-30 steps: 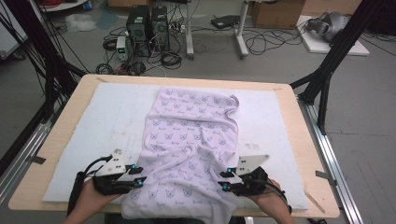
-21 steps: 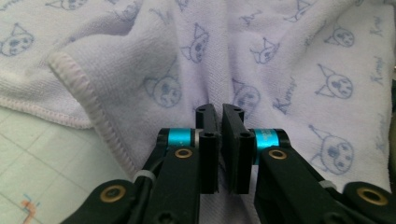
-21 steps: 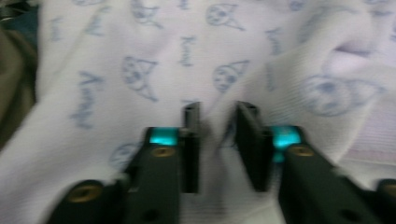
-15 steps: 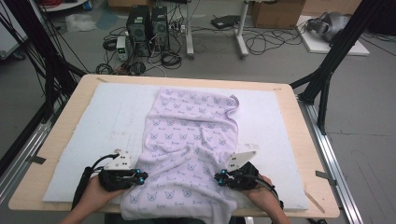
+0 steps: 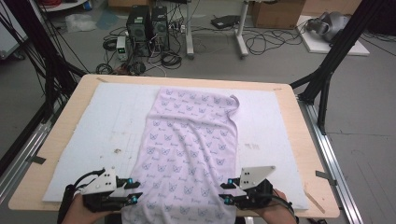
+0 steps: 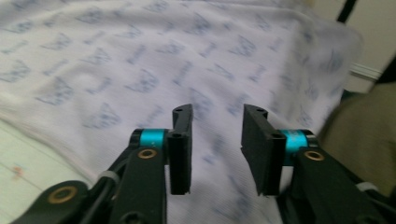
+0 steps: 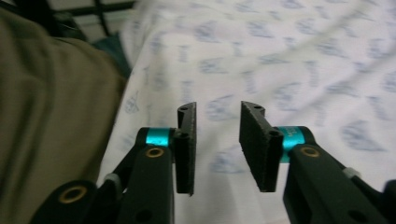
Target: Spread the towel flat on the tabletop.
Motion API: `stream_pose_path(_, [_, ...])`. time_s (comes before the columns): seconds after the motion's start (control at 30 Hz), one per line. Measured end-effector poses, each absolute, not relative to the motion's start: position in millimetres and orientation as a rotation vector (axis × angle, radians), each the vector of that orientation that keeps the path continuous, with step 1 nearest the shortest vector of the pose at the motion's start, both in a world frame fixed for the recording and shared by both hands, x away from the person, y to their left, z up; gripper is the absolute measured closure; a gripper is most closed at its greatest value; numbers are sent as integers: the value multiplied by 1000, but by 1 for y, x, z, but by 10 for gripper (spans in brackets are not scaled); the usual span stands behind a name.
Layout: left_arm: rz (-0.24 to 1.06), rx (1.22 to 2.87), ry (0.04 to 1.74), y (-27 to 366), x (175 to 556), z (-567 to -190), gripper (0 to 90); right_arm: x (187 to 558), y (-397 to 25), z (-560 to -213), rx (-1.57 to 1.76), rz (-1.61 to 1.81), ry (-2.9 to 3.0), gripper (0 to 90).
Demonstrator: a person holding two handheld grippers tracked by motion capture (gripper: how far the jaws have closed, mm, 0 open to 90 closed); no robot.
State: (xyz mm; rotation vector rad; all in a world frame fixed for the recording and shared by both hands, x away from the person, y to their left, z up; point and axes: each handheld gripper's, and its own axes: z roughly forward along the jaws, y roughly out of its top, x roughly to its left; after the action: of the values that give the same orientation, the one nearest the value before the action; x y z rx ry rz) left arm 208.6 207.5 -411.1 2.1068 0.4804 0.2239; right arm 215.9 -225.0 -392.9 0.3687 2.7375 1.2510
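Note:
A pale lilac cloth (image 5: pixel 189 149) printed with small blue butterflies lies lengthwise on the white pad, its near end hanging over the table's front edge. My left gripper (image 5: pixel 132 192) sits at the cloth's near left edge, my right gripper (image 5: pixel 224 192) at its near right edge. In the left gripper view the left gripper (image 6: pixel 217 140) stands open over the cloth (image 6: pixel 140 65), nothing between the jaws. The right gripper (image 7: pixel 217 135) is likewise open above the cloth (image 7: pixel 289 60), with nothing held.
A white foam pad (image 5: pixel 93 126) covers most of the wooden table (image 5: pixel 299 126). Black frame legs (image 5: pixel 327 70) stand at the right, more at the left. Computer towers (image 5: pixel 147 23) and cables lie on the floor beyond. An olive trouser leg (image 7: pixel 51 102) shows beside the cloth.
Both grippers have drawn back toward the table's front edge, along the cloth's sides. The cloth looks flatter and more spread out than a second ago.

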Motion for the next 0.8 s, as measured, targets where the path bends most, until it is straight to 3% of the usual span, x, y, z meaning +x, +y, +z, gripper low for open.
stream_pose_path(0.17, [285,2157,541,200,251,-426,598,254,-221,-412,482,1214,2739,580])
stream_pose_path(0.3, [227,2224,593,198,278,-444,575,281,-216,-429,531,1164,2764,565])
stream_pose_path(0.33, [230,2201,575,200,279,-446,603,286,-215,-432,547,1144,2773,566])
stream_pose_path(0.37, [229,2201,573,201,280,-446,723,290,-213,-435,554,1133,2784,575])
stream_pose_path(0.43, [229,2217,559,203,279,-444,869,292,-211,-440,547,1121,2779,640])
stream_pose_path(0.57, [248,2222,557,208,271,-443,881,293,-209,-440,527,1153,2797,853])
stream_pose_path(0.8, [265,2205,583,233,241,-436,882,279,-206,-430,456,1214,2771,879])
